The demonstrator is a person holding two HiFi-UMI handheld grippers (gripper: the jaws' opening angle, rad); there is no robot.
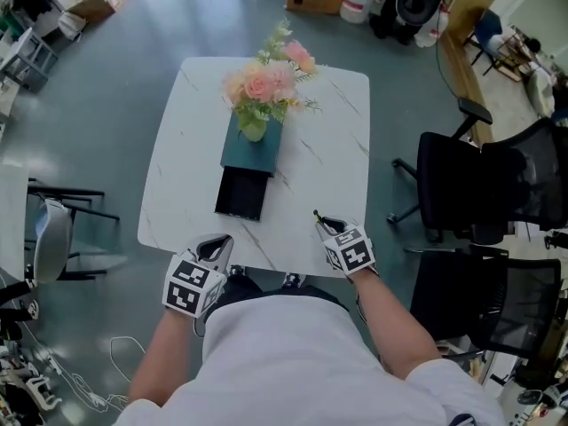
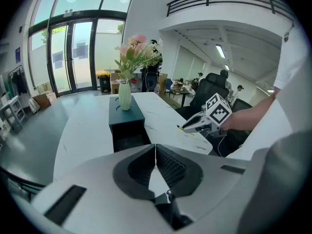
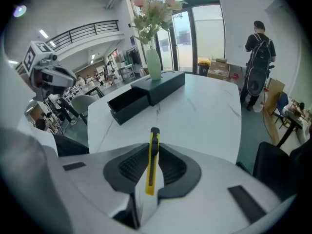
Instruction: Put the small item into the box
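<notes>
Presently we are clamping the yellow utility knife (image 3: 152,162) edge-up in the right gripper (image 3: 154,155), right of the box (image 1: 253,149). We are recommending a level carry over its open drawer (image 1: 240,193) before releasing. The left gripper (image 2: 155,156) is sitting clenched and empty, short of the box.

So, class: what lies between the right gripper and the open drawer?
Only bare table top lies between the right gripper, holding a knife, and the drawer; the head view shows it best.

We faced the box (image 1: 252,147) mid-tabletop (image 1: 333,140), drawer (image 1: 240,193) open toward us, vase (image 1: 254,130) on its far end; left tongs (image 1: 217,244) at the near-left edge, right tongs (image 1: 322,224), cutter (image 3: 152,156) between them, at the near-right.
</notes>
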